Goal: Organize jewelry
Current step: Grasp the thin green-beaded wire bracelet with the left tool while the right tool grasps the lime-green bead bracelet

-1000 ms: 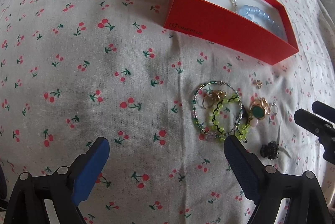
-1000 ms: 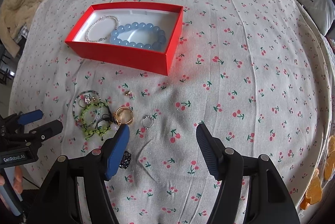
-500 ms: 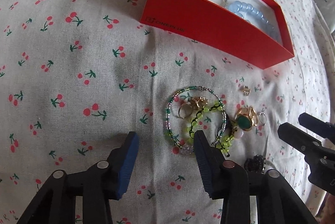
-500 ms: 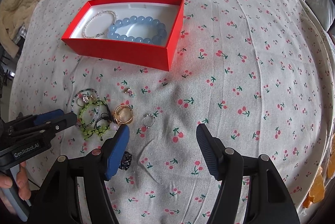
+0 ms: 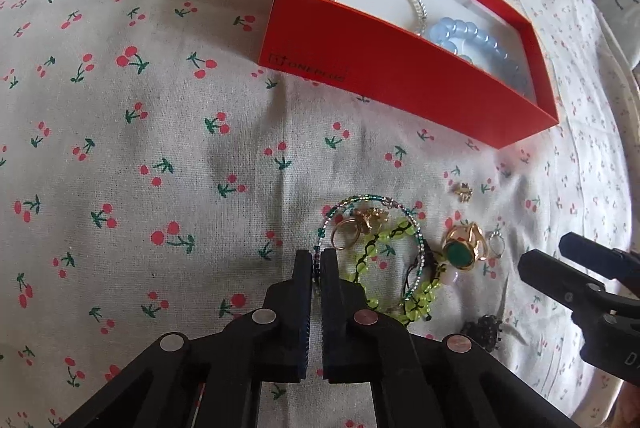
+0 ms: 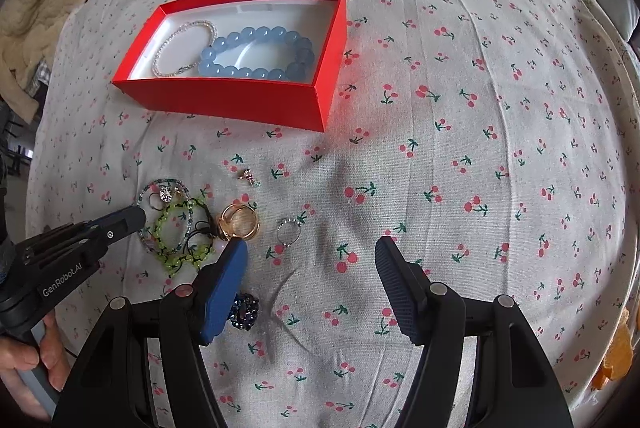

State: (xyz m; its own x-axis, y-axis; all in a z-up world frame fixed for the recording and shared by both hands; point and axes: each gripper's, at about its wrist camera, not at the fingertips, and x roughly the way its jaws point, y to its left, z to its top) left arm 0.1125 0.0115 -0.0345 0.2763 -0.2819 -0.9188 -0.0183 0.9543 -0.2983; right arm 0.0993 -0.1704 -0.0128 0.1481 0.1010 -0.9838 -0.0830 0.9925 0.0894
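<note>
The left gripper (image 5: 316, 260) has its fingers pinched narrow on the rim of the thin beaded bracelet (image 5: 404, 214), at 12 o'clock in its own view. The right gripper (image 6: 310, 252) hangs wide, holding nothing. Only the right view shows the dark beaded piece (image 6: 244, 310) clearly — half hidden behind the blue pad. Beyond, at 11 o'clock, the red box (image 6: 224, 99) on the bed holds a blue bead bracelet (image 6: 256, 53).

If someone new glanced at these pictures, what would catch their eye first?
Probably the red box on the cherry-print cloth, holding a blue bead bracelet. Next, the tangle of loose jewelry in front of it, where the left tool has closed on a thin beaded bracelet.
</note>
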